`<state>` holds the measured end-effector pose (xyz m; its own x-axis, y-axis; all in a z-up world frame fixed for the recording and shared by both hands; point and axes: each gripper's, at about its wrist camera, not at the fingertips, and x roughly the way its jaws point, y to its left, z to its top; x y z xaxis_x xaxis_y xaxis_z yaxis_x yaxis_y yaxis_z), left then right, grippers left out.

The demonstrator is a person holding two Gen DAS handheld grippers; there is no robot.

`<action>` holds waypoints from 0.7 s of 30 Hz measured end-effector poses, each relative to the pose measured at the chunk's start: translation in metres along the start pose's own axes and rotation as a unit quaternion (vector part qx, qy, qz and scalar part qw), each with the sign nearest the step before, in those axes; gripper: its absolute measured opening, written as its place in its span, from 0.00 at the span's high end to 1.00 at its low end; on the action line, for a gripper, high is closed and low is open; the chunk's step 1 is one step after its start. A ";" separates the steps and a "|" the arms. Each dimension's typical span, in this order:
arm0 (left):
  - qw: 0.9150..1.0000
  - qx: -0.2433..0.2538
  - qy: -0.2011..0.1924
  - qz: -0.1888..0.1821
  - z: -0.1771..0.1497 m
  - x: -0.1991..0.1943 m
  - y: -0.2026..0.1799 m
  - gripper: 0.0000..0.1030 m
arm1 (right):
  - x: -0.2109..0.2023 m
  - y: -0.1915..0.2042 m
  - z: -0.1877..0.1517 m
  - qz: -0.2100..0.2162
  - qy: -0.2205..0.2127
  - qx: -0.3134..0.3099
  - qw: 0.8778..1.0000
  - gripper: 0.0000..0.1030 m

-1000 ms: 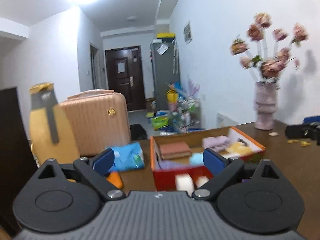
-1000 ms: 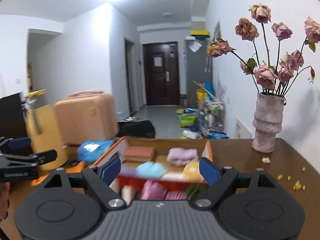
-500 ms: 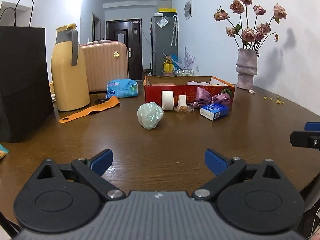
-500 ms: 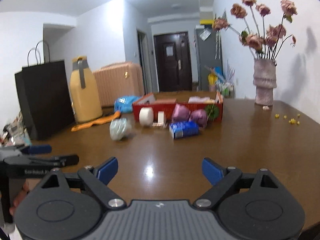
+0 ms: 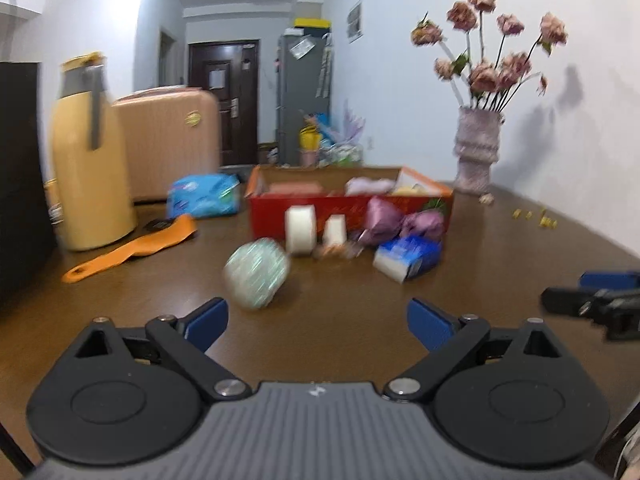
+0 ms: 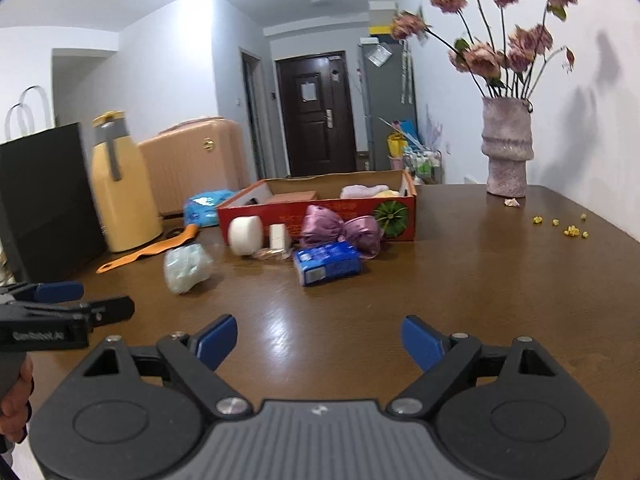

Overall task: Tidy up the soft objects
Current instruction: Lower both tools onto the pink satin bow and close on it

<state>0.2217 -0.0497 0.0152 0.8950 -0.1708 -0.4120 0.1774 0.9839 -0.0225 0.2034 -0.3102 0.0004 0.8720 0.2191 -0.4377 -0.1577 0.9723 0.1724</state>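
Observation:
A pale green soft ball [image 5: 257, 274] [image 6: 187, 268] lies on the brown table just beyond my open, empty left gripper [image 5: 318, 320]. Behind it stand a white roll [image 5: 300, 230] [image 6: 245, 235], a small white block [image 5: 334, 229], a purple bow [image 5: 404, 220] [image 6: 342, 230] and a blue packet [image 5: 409, 257] [image 6: 327, 262], all in front of a red box [image 5: 348, 208] [image 6: 320, 209] holding several soft items. My right gripper [image 6: 319, 342] is open and empty, well short of the packet.
A yellow jug [image 5: 92, 160] [image 6: 120, 188], an orange strap [image 5: 132, 248], a black bag [image 6: 44, 196] and a blue tissue pack [image 5: 204, 196] sit at the left. A vase of roses [image 5: 478, 152] [image 6: 506, 148] stands at the back right, with yellow crumbs [image 6: 568, 228] near it.
Both grippers pulled back from over the red box to low over the table a second ago, then moved forward again; the objects now look nearer. Both stay open.

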 end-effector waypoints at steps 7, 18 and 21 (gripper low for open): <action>0.998 0.033 -0.011 -0.049 0.054 0.101 -0.027 0.31 | 0.080 -0.035 0.042 -0.023 0.001 0.033 0.999 0.24; 0.989 -0.029 0.090 -0.110 0.089 0.265 -0.032 0.65 | 0.230 -0.081 0.080 0.013 0.063 0.143 0.988 0.63; 0.985 -0.046 0.097 -0.133 0.081 0.273 -0.028 0.78 | 0.239 -0.084 0.075 0.025 0.070 0.147 0.986 0.77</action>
<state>0.4941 -0.1281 -0.0230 0.7257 -0.4185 -0.5461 0.3497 0.9079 -0.2312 0.4595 -0.3455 -0.0526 0.7910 0.2952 -0.5359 -0.0394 0.8986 0.4369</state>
